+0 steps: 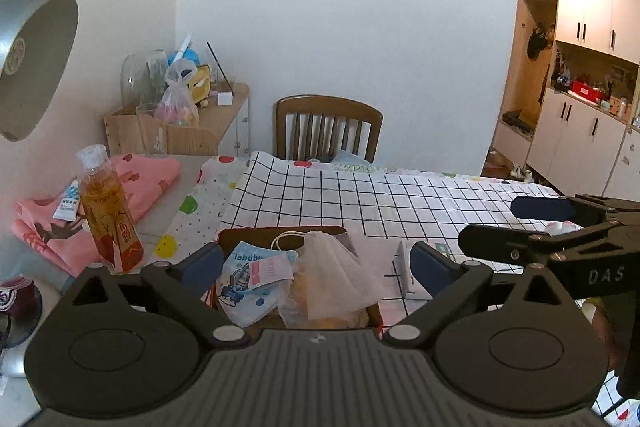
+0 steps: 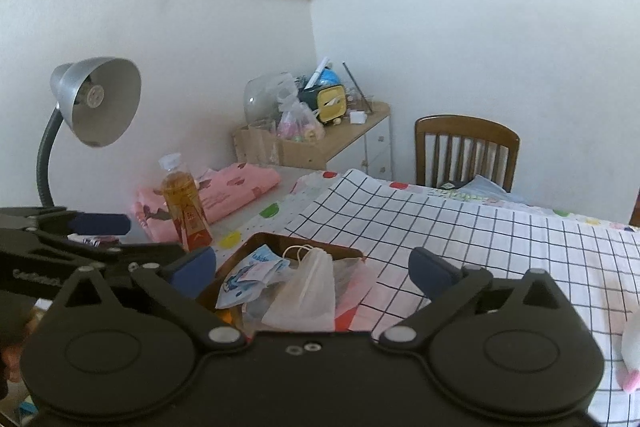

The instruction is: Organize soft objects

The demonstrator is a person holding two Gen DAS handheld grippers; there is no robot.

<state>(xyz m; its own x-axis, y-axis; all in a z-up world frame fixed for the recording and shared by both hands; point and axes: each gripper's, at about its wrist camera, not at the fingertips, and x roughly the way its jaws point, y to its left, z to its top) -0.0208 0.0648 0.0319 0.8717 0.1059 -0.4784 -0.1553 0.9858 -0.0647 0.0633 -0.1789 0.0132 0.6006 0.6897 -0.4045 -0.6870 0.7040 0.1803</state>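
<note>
Soft objects are what you are sorting, and most of those in view already sit in the brown tray (image 1: 240, 233) on the counter (image 1: 400, 203), directly ahead of both pairs of tongs. Start at your left: the folded pink cloth (image 1: 144, 183) lies on the bare part of the counter near the wall, outside the tray, with a small tube (image 1: 69, 203) on it and the tea bottle (image 1: 106, 207) standing upright just in front. That cloth looks like work left to do. The lamp (image 2: 96, 103) hangs over that corner, so reaching there means little headroom and a bottle that could tip.

Your left tongs (image 1: 316, 265) are spread wide with nothing between the pads, hovering at the tray's near edge. Inside the tray lie a blue printed mask packet (image 1: 256, 279), a white mesh pouch (image 1: 336, 275) with a cord loop, and some clear plastic wrapping beneath; they overlap loosely and the pile rises above the rim, so I judge it still needs tidying.

Your right tongs (image 2: 312, 267) are likewise released and empty, just to the right of the left ones and close enough to bump if both move inward. Further right, the checked cloth (image 2: 480, 239) covering the counter offers broad open room. At the far right edge a white and pink plush thing (image 2: 632, 359) lies apart from the tray, only partly in view, and probably still needs collecting.
</note>
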